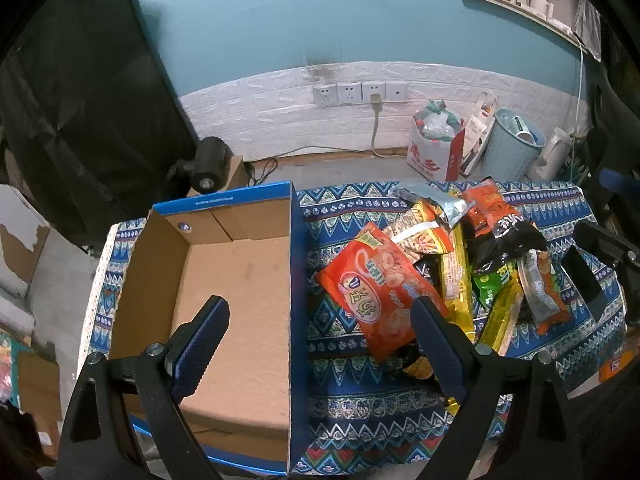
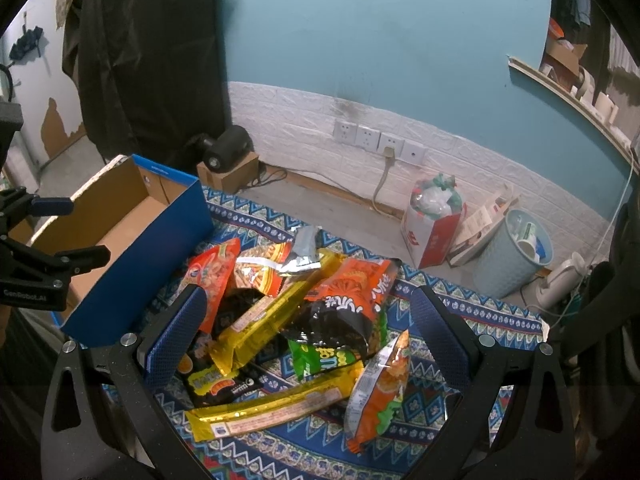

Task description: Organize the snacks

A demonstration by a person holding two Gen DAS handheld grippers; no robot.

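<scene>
A pile of snack packets lies on the patterned cloth: a big orange-red packet [image 1: 376,292] [image 2: 212,276], long yellow packets [image 1: 456,276] [image 2: 264,320], a black-and-orange bag [image 1: 504,228] [image 2: 348,304], a green packet [image 2: 320,356] and a small orange packet [image 2: 380,392]. An empty cardboard box [image 1: 236,280] [image 2: 120,220] with blue sides stands left of the pile. My left gripper [image 1: 320,316] is open, straddling the box's right wall. My right gripper [image 2: 308,312] is open, low over the pile, with nothing held.
The blue patterned cloth [image 1: 344,408] [image 2: 452,304] covers the table. Behind it are a floor, a white bag [image 1: 432,148], a light blue bin [image 1: 512,144] [image 2: 516,252], wall sockets [image 1: 360,92] and a black camera [image 1: 210,164] on a box.
</scene>
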